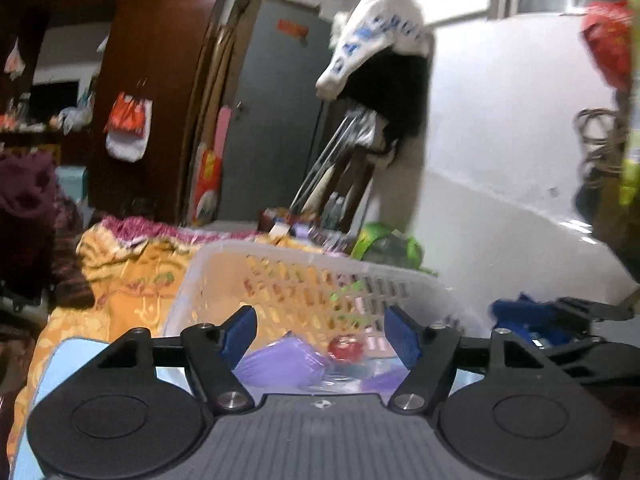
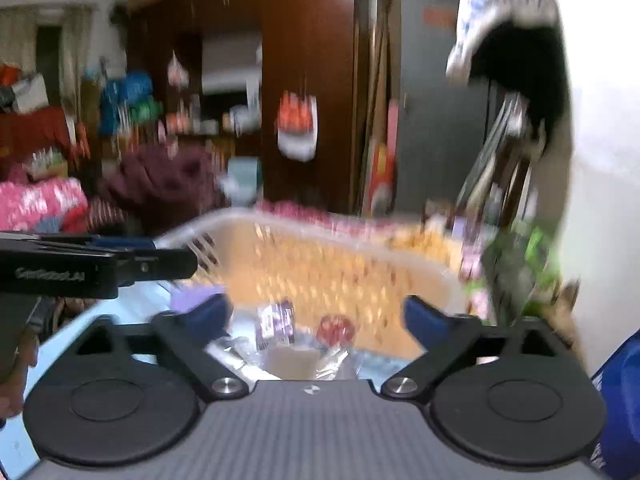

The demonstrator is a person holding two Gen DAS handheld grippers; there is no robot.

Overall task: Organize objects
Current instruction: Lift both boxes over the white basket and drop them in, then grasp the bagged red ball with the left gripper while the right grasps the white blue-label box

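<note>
Both claws released, nothing btwn pads: left gripper and right gripper hover low-centre of frame over white basket. Basket sits mid-frame on orange bedding, w/ purple packet, red round item and clear wrappers inside. Looks like a drop-off step done. Next prob: find another loose item, approach w/ jaws apart.

Grey door, dark wooden wardrobe, white cloth over black garment, orange patterned bedspread

Translucent white basket, purple packet, seemingly red ball
</note>
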